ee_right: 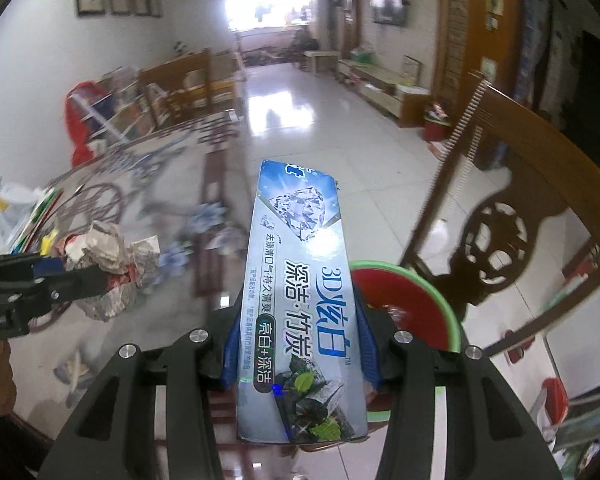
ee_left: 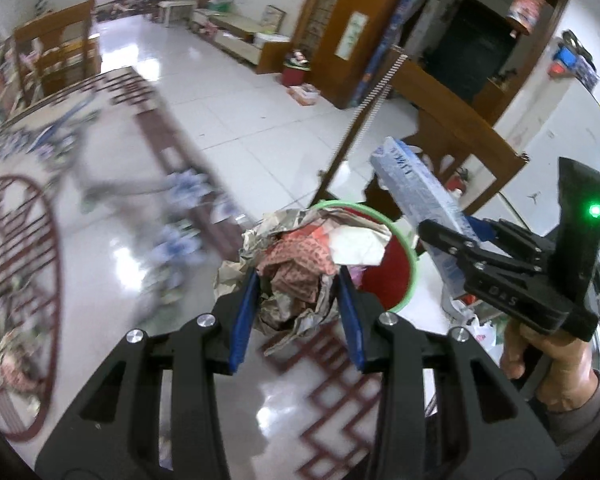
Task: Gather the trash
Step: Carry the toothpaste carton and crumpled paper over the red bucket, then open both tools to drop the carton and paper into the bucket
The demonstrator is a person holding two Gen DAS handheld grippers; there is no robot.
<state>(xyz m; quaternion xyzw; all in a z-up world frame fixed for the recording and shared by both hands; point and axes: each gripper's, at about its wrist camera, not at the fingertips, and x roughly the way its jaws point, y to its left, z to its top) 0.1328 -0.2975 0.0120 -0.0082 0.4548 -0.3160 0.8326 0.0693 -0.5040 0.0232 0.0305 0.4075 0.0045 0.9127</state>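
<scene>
Left hand-held gripper (ee_left: 296, 312), at 6 o'clock in the left wrist view, is closed on a paper wad (ee_left: 300, 268) held over the bench (ee_left: 112, 240), at the bin's (ee_left: 410, 256) near rim. Right hand-held gripper (ee_right: 296, 344) is clamped on a toothpaste box (ee_right: 300, 280) pointing to 12 o'clock, with the bin at 4 o'clock beside a chair (ee_right: 512, 184).

the red bin (ee_left: 392, 280) with a green rim is mostly hidden behind the crumpled paper wad (ee_left: 300, 264). the blue flowers on the glass table (ee_left: 172, 184) are too blurry to make out.
</scene>
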